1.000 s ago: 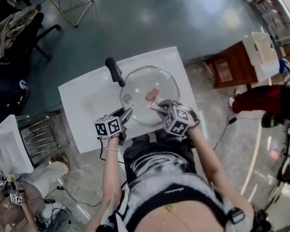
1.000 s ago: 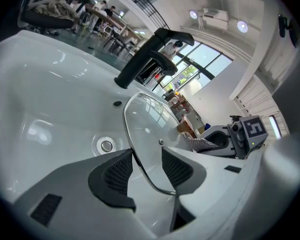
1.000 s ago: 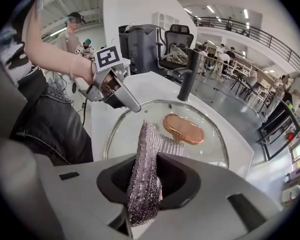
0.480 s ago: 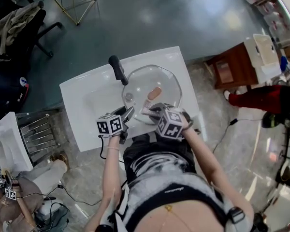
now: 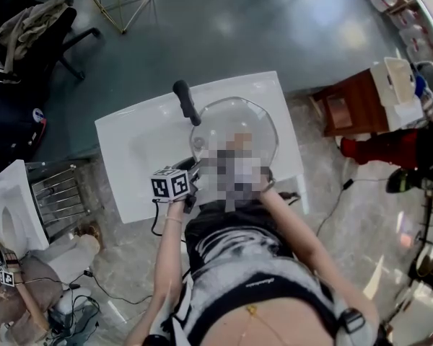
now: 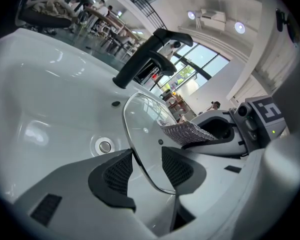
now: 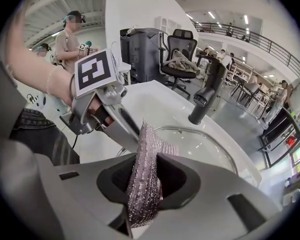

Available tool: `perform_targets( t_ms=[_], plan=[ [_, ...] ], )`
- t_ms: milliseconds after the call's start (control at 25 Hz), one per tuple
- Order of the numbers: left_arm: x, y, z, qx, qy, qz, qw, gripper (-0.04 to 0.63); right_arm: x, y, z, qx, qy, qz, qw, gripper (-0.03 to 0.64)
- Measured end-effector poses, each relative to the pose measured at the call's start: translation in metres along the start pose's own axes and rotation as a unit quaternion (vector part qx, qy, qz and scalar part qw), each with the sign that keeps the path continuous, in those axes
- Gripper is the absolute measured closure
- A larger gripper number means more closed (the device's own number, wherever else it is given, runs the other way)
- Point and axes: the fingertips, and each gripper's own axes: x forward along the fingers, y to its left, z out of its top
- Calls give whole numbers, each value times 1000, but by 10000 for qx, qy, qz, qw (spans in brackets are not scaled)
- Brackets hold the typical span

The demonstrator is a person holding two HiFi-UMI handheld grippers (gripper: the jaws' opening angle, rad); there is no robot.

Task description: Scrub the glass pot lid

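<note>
Left gripper clamps the round clear glass pot lid by its rim. Right gripper, pinching a silvery mesh scouring cloth, has shifted nearer the left one.

Black faucet, white sink, office chair

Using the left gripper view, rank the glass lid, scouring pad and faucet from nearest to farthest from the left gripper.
1. Glass lid: between the left gripper's jaws.
2. Scouring pad: at the lid, rightward.
3. Faucet: beyond, at the sink's back.
</note>
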Motion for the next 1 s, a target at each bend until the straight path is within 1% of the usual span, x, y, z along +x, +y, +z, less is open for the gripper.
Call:
perform_targets(
  t_ms=[200, 360, 560, 720, 840, 1000],
  plan=[
    [0, 0, 0, 16, 19, -23, 10000, 417, 13, -9, 11, 58, 276, -153, 9995, 523],
    [1, 1, -1, 26, 40, -67, 10000, 417, 21, -17, 25, 34, 388, -152, 9991, 522],
    [1, 1, -2, 35, 95, -115, 9999, 417, 33, -29, 33, -231, 547, -312, 9977, 522],
    [2, 0, -2, 30, 118, -149, 9998, 417, 39, -44, 37, -430, 653, -330, 9964, 522],
    [1, 0, -2, 29, 140, -157, 9998, 417, 41, -54, 38, -427, 734, -240, 9961, 522],
    [1, 0, -1, 11, 173, -173, 9997, 417, 40, -65, 37, -394, 897, 55, 9952, 522]
  ],
)
